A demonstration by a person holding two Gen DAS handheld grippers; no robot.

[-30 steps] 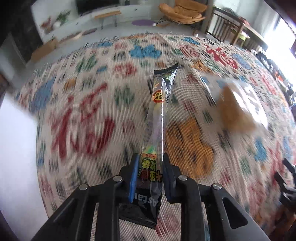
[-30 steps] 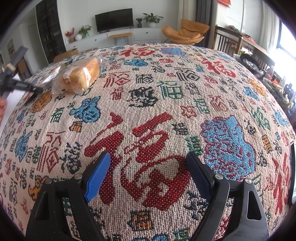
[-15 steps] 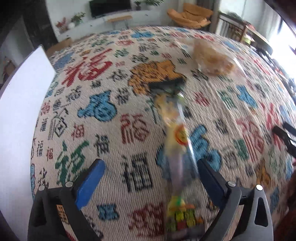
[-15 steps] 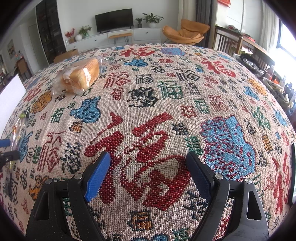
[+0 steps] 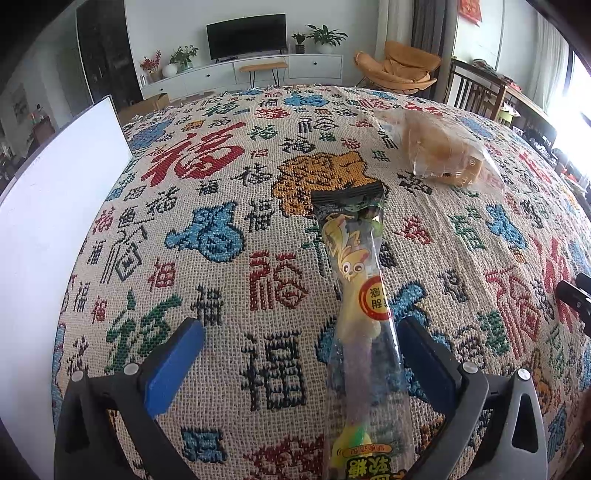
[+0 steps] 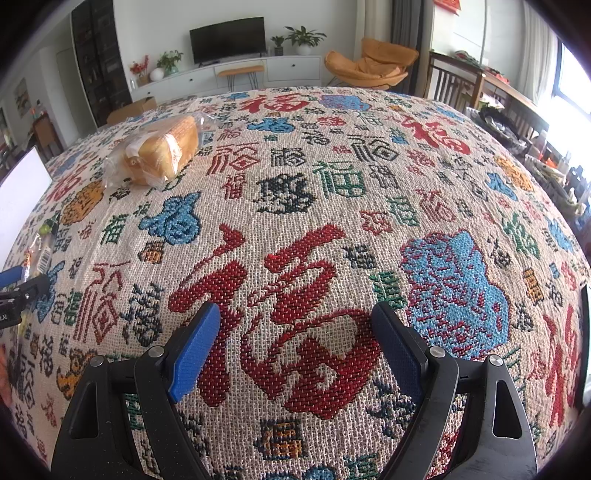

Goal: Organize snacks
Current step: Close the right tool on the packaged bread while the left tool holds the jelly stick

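Setting: living room with a television [image 5: 246,35], potted plants and an orange chair [image 5: 402,70] behind a desk [image 6: 295,221] draped in a woven cloth of repeated 福 characters.
Left claw: the left claw [image 5: 295,354] stands spread wide, its jaws having just been opening; the candy packet [image 5: 356,295] lies between them on the cloth, close by the right-hand pad, and neither blue pad presses on it.
Right claw: the right claw [image 6: 291,343] hovers wide apart over a large red 福, nothing between its jaws.
Candy packet: long, clear-and-black sleeve lying lengthwise on the desk, its black top seal pointing away from the claw toward an orange 福.
Bread bag: a clear bag of bread [image 5: 439,155] rests farther up the desk, well apart from the packet, beyond and to its right.
White board: a plain white panel [image 5: 51,206] lines the desk's left edge.
Progress: judged from the layout, one snack is set down and freed; the bread sits alone and likely waits to be brought alongside.
Writing, packet: a red-ringed round sticker with characters too small to make out; green characters at the near end appear to read 软糖, cut off by the frame edge.
Writing, bread bag: a small label, illegible.
Writing, cloth: 福 throughout, in red, blue, green, black and orange.
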